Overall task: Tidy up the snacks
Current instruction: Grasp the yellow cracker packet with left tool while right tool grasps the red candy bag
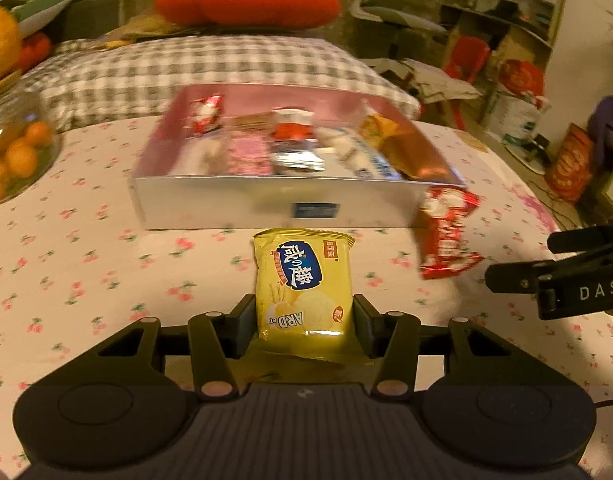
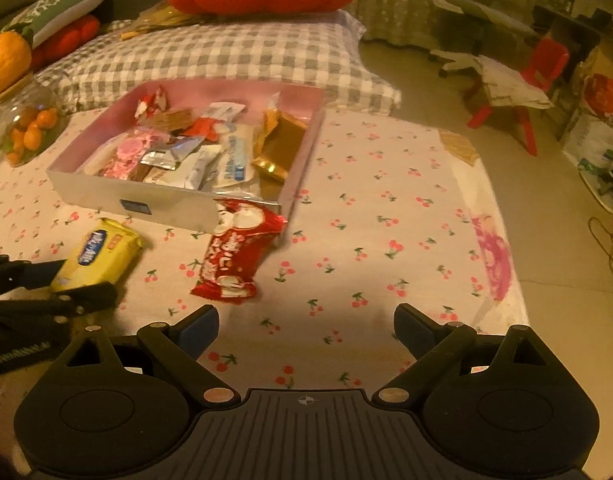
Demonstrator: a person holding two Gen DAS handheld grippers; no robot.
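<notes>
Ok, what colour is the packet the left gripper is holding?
Yellow packet with a blue logo, held in the left gripper; clearest in the left wrist view.

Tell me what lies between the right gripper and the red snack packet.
Only bare cherry-print tablecloth: in the right wrist view nothing sits between the open right gripper and the red snack packet.

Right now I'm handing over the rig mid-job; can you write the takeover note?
Left gripper: shut on the yellow cracker packet, just short of the silver cardboard box.
Right gripper: open, holding nothing, over the cherry-print tablecloth.
Red snack packet: outside, propped against the box's front corner.
Done: many wrapped snacks already in the box.
Left: drop the yellow packet in, then the red one.
</notes>
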